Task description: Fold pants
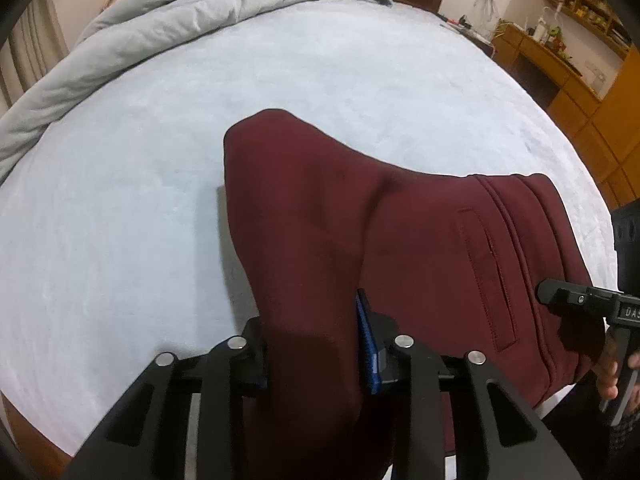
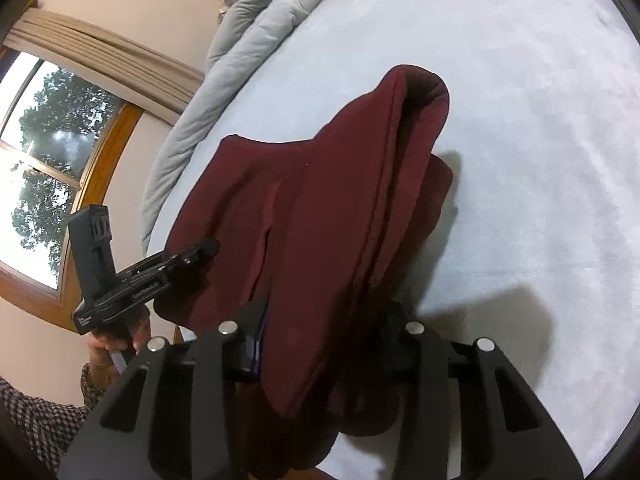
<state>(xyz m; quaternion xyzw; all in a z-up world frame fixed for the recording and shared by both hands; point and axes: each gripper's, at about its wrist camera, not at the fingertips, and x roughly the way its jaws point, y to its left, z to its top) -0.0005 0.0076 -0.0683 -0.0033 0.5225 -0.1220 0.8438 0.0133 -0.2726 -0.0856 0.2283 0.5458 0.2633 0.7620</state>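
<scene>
Pale blue bed (image 1: pixel 120 200) below; my left claw (image 1: pixel 316 344) is clamped on the maroon pants (image 1: pixel 320 208), hanging above the near edge. From the right wrist view, my right claw (image 2: pixel 320 332) pinches the waistband. Thick layers could slip free, spoiling the fold.

Your left gripper (image 1: pixel 316 344) is matte black, with four round silver bolt heads across its linkage and a blue pad (image 1: pixel 367 344) lining one finger. Your right gripper (image 2: pixel 320 344) matches it: black frame, four silver bolts. White lettering marks both housings. Your left hand (image 2: pixel 116 344) shows bare skin below a dark-and-white checked sleeve (image 2: pixel 44 416).
</scene>
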